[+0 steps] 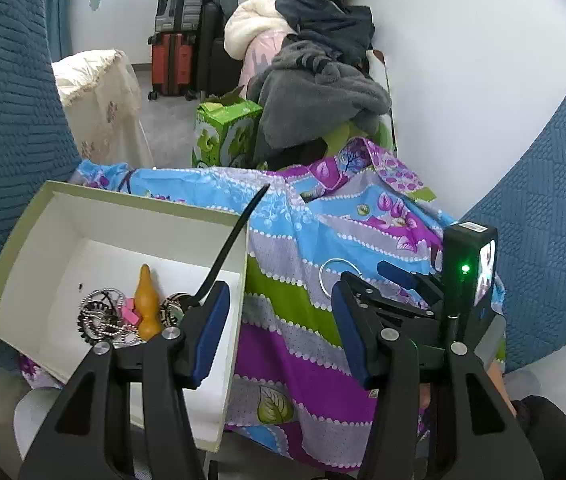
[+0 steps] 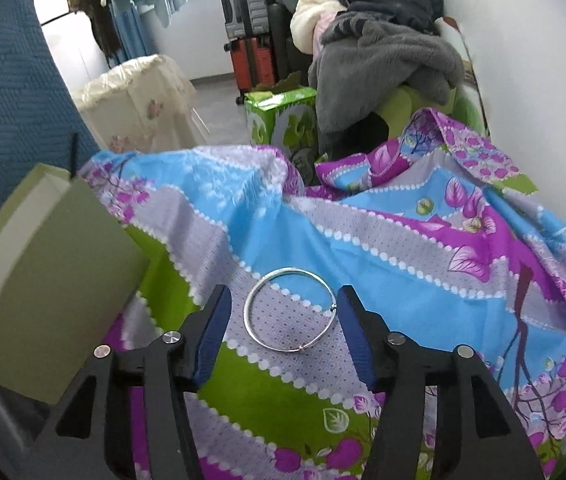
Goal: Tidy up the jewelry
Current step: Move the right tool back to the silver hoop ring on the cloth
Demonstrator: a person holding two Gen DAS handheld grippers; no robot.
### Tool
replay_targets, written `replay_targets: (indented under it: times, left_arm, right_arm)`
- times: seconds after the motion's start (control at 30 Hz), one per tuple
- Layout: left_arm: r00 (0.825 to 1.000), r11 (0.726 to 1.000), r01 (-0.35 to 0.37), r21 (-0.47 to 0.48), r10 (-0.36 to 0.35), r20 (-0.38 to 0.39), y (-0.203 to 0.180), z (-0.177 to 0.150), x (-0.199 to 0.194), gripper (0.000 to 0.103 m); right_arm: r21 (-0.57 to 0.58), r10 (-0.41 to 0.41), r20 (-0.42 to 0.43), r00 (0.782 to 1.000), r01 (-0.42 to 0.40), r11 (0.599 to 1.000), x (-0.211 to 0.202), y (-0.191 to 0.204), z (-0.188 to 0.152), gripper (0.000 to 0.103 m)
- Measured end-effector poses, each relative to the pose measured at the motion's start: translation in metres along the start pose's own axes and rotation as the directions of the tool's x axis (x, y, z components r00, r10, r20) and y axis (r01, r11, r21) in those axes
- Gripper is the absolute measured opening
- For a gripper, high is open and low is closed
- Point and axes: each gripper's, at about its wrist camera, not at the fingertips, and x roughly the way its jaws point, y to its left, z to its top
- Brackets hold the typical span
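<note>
Now your floral bedsheet [image 2: 383,240] carries the pale green box [image 1: 115,216] at its left edge, jewellery heaped in the box's near corner. Your right gripper [image 2: 283,312] stands open around the silver bangle [image 2: 291,312], one pad just beside its rim. Your left gripper [image 1: 279,312] hangs open, empty.
</note>
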Motion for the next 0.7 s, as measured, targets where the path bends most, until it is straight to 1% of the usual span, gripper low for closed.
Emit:
replay_targets:
  times: [0.07,0.3,0.4,0.7]
  left_arm:
    - [1.000,1.000,-0.007,0.000,0.007,-0.014,0.000,0.000,0.008,0.053]
    - [0.999,1.000,-0.022,-0.014,0.021,-0.041,0.003,-0.001,0.027,0.051]
    - [0.998,0.999,-0.031,-0.016,0.030,-0.046,0.005,-0.002,0.031,0.050]
    - [0.998,0.999,-0.035,-0.018,0.034,-0.051,0.010,-0.001,0.033,0.050]
  right_arm:
    - [-0.009,-0.007,-0.012,1.000,0.007,1.000,0.008,-0.001,-0.002,0.063]
    - [-0.044,-0.001,-0.053,0.999,-0.002,0.999,0.036,0.001,-0.007,0.064]
    - [-0.064,-0.008,-0.055,0.998,0.005,0.998,0.042,0.001,-0.009,0.067]
    - [-0.099,-0.021,-0.047,0.999,0.016,0.995,0.044,0.006,-0.007,0.064]
